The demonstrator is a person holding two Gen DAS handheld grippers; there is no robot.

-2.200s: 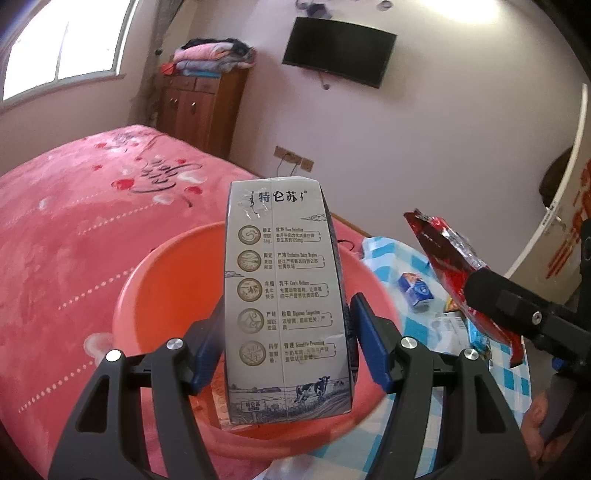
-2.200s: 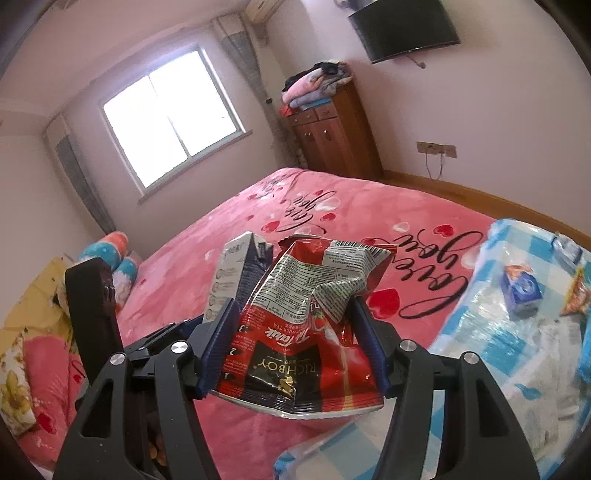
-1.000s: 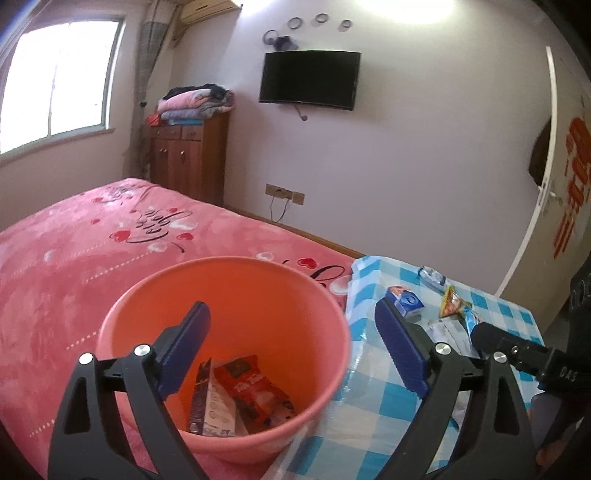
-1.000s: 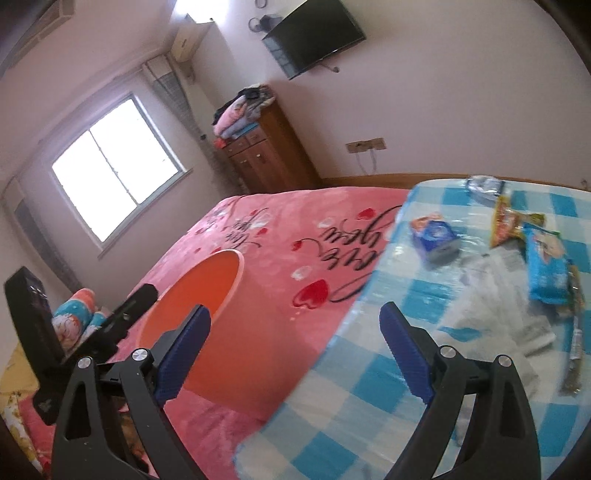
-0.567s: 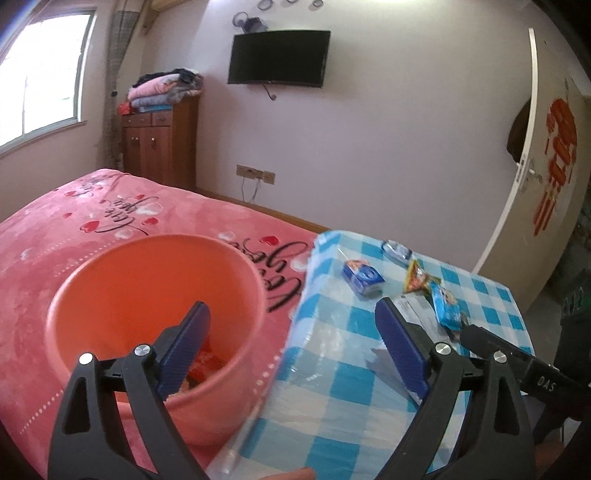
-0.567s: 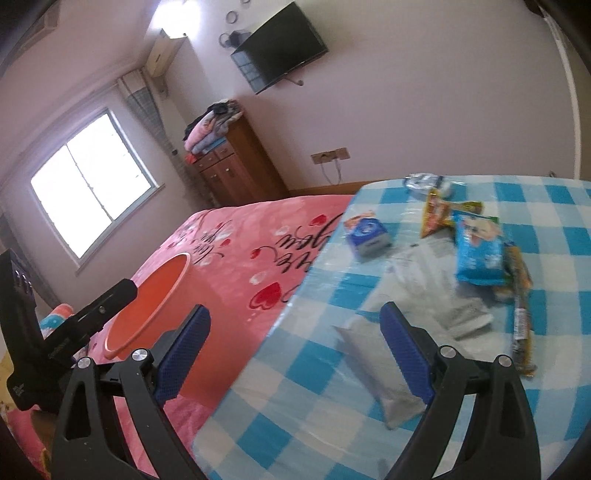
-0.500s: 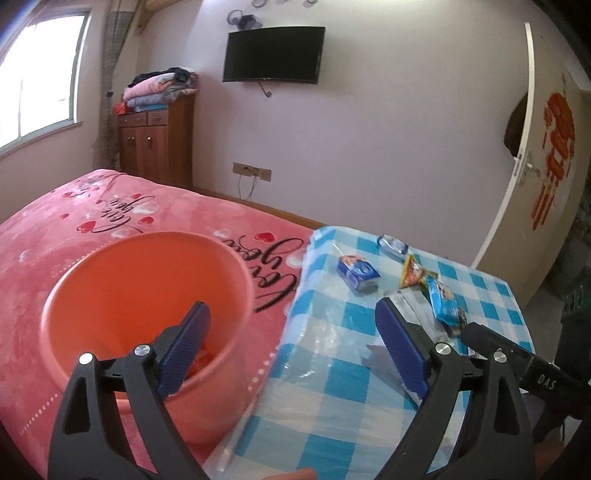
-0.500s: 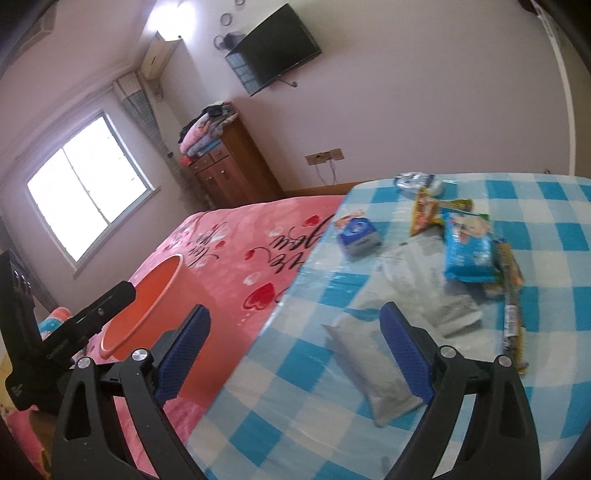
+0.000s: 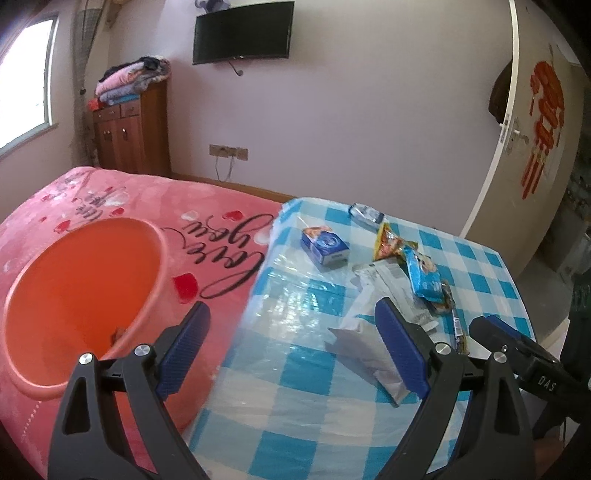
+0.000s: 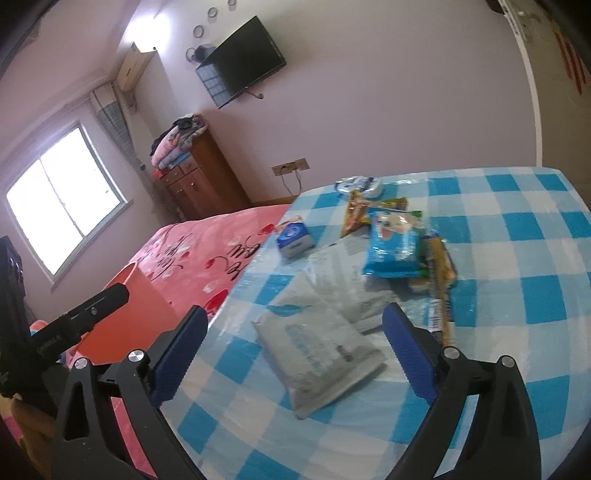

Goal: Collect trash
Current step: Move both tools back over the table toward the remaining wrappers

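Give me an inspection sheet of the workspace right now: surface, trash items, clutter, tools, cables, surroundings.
Surface: blue checked tablecloth under clear plastic, beside a pink bed.
Job's things: orange basin on the bed; on the table a grey pouch, blue snack pack, small blue carton, orange wrapper.
Clutter: nothing seen beyond the trash.
Grippers: left tool open, empty; right tool open, empty, the grey pouch showing between its fingers.
Cables: cord hanging from wall socket.
Surroundings: wall television, wooden cabinet, window, door.

Lilac walls, wall-mounted television, wooden cabinet, bright window, pink bedspread
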